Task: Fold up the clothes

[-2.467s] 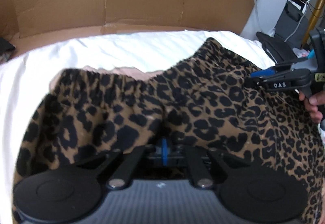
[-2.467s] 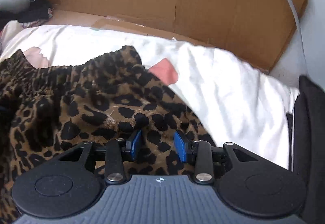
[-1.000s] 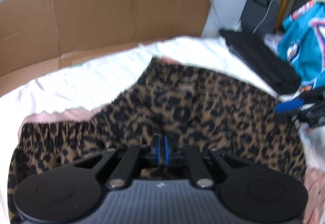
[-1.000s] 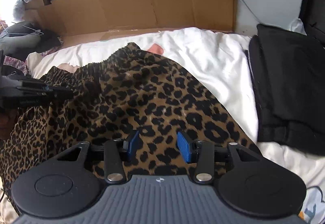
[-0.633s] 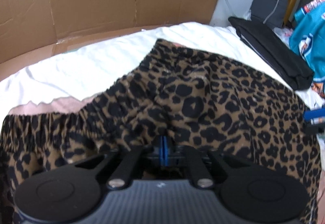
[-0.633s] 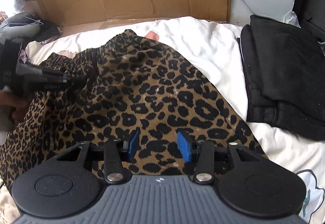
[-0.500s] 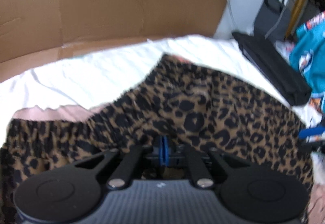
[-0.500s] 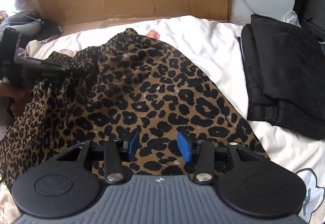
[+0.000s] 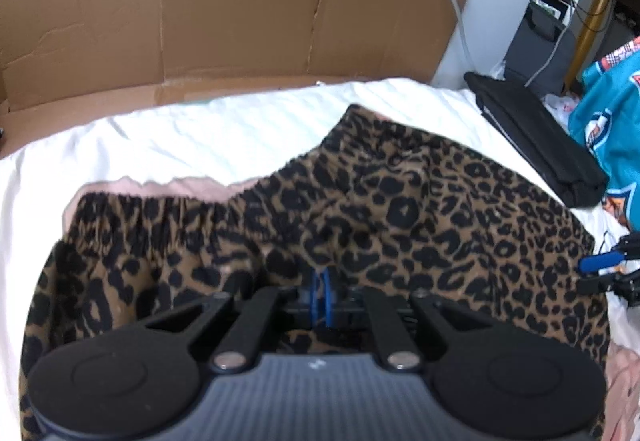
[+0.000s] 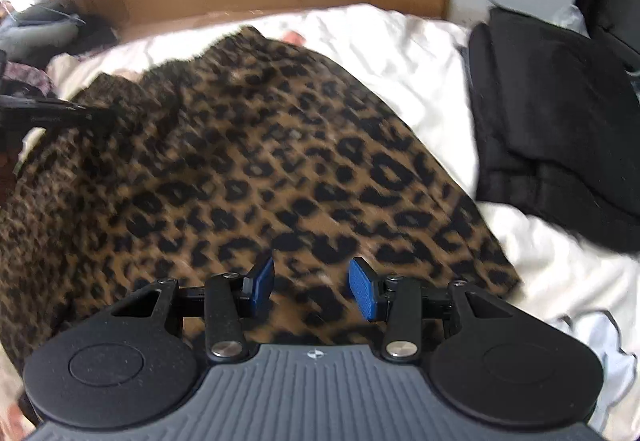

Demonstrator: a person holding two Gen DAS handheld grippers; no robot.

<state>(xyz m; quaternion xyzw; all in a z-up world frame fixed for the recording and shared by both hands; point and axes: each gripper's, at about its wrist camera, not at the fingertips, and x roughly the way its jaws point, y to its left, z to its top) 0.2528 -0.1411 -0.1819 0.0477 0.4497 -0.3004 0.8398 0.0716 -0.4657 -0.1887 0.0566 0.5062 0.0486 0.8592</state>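
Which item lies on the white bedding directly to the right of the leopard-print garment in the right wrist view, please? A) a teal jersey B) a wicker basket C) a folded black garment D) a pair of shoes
C: a folded black garment rests on the white bedding just right of the leopard-print garment.

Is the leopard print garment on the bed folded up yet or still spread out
Mostly spread out. The leopard print garment lies open across the white bedding, elastic waistband fully visible; the left hand-held gripper pinches its fabric.

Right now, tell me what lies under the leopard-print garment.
Under the leopard-print garment lies the white sheet; a strip of pink fabric pokes out beyond its waistband. How far the pink runs beneath is covered.
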